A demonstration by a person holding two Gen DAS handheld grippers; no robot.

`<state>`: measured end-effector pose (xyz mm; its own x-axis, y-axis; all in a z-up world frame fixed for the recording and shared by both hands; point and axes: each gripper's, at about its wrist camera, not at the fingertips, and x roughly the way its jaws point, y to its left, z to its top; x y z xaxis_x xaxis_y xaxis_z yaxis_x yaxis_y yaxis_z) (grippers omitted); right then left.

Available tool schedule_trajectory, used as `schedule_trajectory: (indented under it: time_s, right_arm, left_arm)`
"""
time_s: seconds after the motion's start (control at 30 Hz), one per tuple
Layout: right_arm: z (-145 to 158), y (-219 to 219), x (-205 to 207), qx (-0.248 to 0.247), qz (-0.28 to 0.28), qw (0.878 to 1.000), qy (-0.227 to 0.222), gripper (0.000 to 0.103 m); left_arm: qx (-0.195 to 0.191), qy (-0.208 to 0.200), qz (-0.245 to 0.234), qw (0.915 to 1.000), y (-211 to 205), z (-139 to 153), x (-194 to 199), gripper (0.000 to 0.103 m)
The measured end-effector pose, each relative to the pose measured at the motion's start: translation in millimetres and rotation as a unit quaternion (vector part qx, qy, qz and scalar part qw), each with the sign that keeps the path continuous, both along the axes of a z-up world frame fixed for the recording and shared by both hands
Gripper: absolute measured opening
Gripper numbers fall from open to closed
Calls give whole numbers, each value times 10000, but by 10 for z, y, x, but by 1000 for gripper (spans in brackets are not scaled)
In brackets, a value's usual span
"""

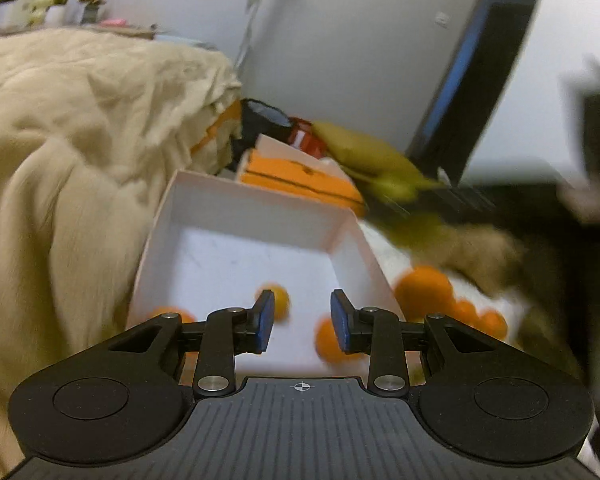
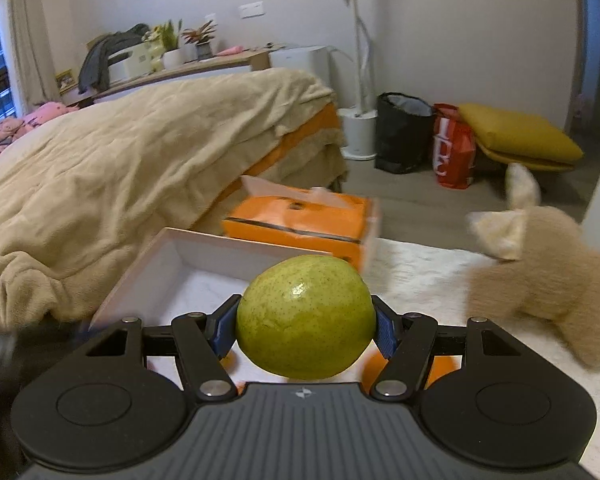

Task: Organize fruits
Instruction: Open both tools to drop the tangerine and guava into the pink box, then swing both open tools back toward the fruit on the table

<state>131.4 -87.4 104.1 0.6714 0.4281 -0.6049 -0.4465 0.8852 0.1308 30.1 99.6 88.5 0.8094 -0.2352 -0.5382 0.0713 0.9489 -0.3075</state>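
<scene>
Loomed on the left: bed (image 2: 112, 152) under a rumpled beige blanket (image 1: 72, 152), filling much of both views. Lay pale beneath everything, white rug (image 2: 428, 276) on the floor. Sat beside the bed on that rug, open white box (image 1: 204, 216), walls up, floor showing. Stood just behind it, orange box (image 2: 300, 224) with its flap loose. Slumped at the right edge, tan plush toy (image 2: 548, 276), blurred. Leaned against the far wall, mustard cushions (image 2: 516, 132), next to a red bag (image 2: 452, 148) and a black bag (image 2: 404, 136).

Hovered over the white box, left gripper (image 1: 302, 320), jaws spread apart with nothing between the blue pads. Held level above the near rug, right gripper (image 2: 305, 330), jaws pinching a green pear (image 2: 305, 318) from both sides, pads pressed to its flanks.

Rested inside the white box, three small oranges (image 1: 278, 298), blurred, near the front wall. Clustered outside the box on the rug to the right, more oranges (image 1: 424, 290), touching one another. Peeked out below the pear in the right wrist view, orange fruit, mostly hidden.
</scene>
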Motion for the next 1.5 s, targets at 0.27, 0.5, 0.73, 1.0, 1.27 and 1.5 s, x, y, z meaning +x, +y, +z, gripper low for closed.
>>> schedule_trajectory:
  time_s: [0.27,0.5,0.73,1.0,1.27,1.5]
  right_arm:
    - [-15,833,95,-542,506,9965,-398,79]
    - [50,324,-115,-407,405,9976,-393,79]
    - [-122,-614,-402,-594,-324,9969,-397,79]
    - [-468,-1419,-757,-683,-930,9931,-207,79]
    - [-588,-1483,-893,-504,-824,9953,-49,79]
    - [-586,-1012,-778,-146,-280,9994,123,79]
  left_arm:
    - [149,129,-349,9992,-200,-175,-182,35]
    - [170,223,-373,9989,-257,-223,-225,35]
    - [195,279,-566,9978,-419,-182,-143,35]
    - [260,383,-754,9961,-692,-177,-67,35]
    - [353,504,-873,9943,-852,-365,-38,35]
    - [574,567,-915,9925,-829,-549,-94,35]
